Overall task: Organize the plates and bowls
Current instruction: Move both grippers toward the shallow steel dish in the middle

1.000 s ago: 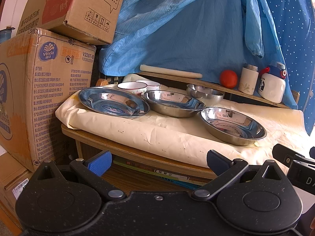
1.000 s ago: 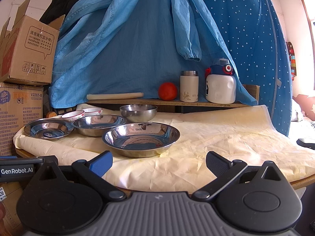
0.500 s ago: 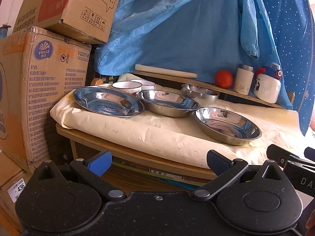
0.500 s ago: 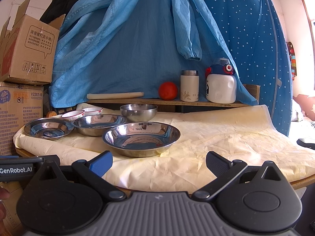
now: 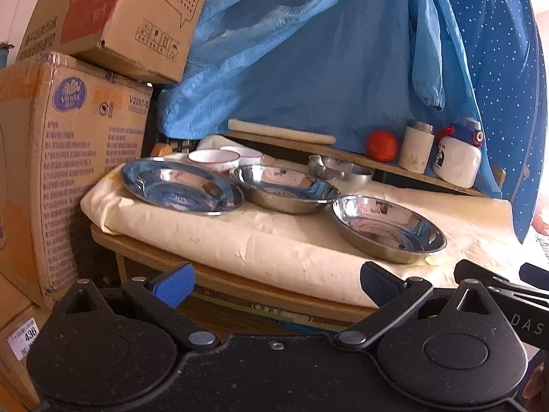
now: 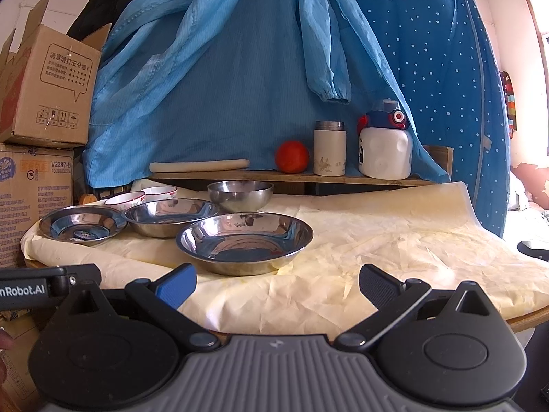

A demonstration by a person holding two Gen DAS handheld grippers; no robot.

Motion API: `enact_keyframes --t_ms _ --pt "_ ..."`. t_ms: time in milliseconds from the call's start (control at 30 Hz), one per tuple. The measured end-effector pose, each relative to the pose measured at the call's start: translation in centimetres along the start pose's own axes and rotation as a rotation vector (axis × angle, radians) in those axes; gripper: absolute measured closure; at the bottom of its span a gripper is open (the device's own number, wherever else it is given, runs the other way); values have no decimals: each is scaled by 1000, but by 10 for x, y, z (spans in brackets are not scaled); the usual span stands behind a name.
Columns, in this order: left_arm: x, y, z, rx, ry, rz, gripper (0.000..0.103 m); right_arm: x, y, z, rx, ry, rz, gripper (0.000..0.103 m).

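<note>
I hold my left hand-held gripper low in front of the table, its two blue-padded fingers spread wide with nothing between them. My right hand-held gripper sits just off the table's near edge, equally wide open and empty. On the cream paper sheet covering the table, three steel dishes stand in a diagonal row: a shallow steel plate farthest left, a deeper steel bowl just beside it with their rims very close, and a wide steel dish nearest my right gripper. Behind them sits a small round steel bowl, and at the back left two white bowls with red rims stand side by side. A low wooden shelf behind the table carries a pale rolling pin, a red ball, a cream flask and a white bottle with a blue and red cap. Blue cloth hangs behind the shelf, and stacked cardboard boxes stand to the left of the table.
</note>
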State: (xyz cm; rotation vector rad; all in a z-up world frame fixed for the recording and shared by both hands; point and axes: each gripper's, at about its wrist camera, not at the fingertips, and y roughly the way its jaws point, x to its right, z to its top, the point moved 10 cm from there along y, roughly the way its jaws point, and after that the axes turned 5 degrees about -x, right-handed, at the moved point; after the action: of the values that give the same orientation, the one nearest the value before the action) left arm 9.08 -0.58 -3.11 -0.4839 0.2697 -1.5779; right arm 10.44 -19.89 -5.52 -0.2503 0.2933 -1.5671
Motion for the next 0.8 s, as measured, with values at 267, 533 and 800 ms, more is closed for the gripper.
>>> enact_keyframes --t_ms 267,533,800 --pt "-14 3 20 20 -2 65 1 -4 8 16 7 -42 24 0" --pt "-47 12 52 69 -52 162 1 -21 33 44 6 -141 147 0" --pt "-79 34 68 38 -76 238 1 -47 71 73 -39 -233 288 0"
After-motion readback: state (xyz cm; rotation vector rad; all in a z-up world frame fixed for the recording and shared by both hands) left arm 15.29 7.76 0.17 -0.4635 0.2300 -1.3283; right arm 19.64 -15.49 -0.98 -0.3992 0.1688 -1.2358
